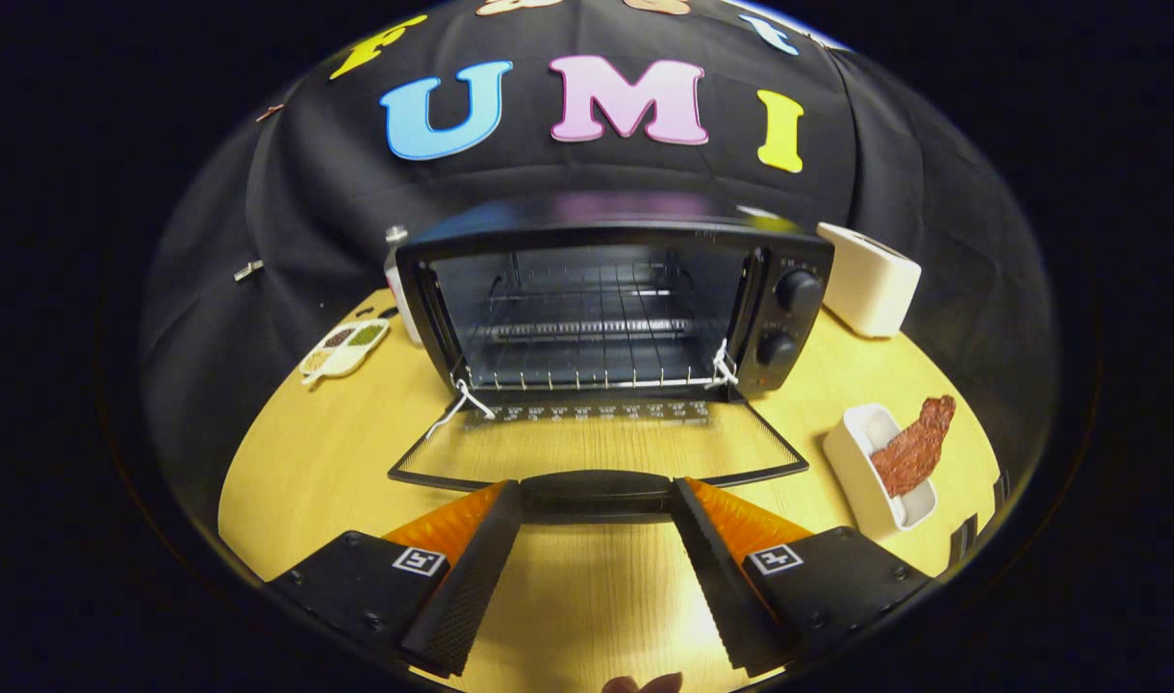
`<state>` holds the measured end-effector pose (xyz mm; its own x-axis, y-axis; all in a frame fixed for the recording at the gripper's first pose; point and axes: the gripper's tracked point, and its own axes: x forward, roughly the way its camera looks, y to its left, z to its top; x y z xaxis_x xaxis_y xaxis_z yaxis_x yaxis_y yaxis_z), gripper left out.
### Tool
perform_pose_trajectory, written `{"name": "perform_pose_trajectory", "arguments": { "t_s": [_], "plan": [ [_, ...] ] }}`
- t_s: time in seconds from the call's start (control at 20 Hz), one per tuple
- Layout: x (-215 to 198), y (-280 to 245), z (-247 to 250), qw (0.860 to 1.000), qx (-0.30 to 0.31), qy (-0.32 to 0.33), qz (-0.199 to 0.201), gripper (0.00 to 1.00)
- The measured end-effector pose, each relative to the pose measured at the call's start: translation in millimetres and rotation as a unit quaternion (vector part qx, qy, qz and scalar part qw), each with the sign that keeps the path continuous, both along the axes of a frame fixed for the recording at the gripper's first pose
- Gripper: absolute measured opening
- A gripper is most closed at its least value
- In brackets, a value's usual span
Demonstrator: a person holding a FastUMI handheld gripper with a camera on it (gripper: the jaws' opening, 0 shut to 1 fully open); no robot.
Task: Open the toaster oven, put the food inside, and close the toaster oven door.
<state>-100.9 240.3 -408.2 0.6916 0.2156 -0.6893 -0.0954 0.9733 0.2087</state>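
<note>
Toaster oven (606,308): stands at the far middle of the wooden table (308,452), its chamber showing a wire rack (587,327) with nothing on it.
Spice tray (344,348): a small white divided dish on the left of the table, near the oven's left side, holding brown, green and yellowish grains in separate sections.
White container (396,279): upright behind the oven's left corner, partly hidden by it.
Oven door (597,443): fully down, lying flat on the table toward the near side; its glass lets the wood show through, and its dark handle (595,491) runs along the near edge.
Gripper (595,505): the fingers are spread wide and hold nothing; the door handle lies between the two tips, and whether they touch its ends cannot be told.
Knobs (797,291): two dark dials, one above the other, on the oven's right panel.
White box (868,279): sits at the far right, just beside the oven's upper right corner.
Food (919,448): a reddish-brown strip of meat, resting slanted in a white rectangular dish (854,462) on the right of the table, well apart from the oven and jutting past the dish's far rim.
</note>
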Motion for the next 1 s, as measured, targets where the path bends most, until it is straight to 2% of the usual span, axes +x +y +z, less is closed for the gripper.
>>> {"name": "perform_pose_trajectory", "arguments": {
  "t_s": [0.55, 0.9, 1.0],
  "plan": [
    [-9, -6, 5, 0.999, 0.005, 0.015, 0.028, 0.99],
    [4, -48, 75, 0.996, 0.033, -0.046, 0.075, 0.99],
    [5, -66, 86, 0.995, 0.046, -0.036, 0.084, 0.99]
  ]
}}
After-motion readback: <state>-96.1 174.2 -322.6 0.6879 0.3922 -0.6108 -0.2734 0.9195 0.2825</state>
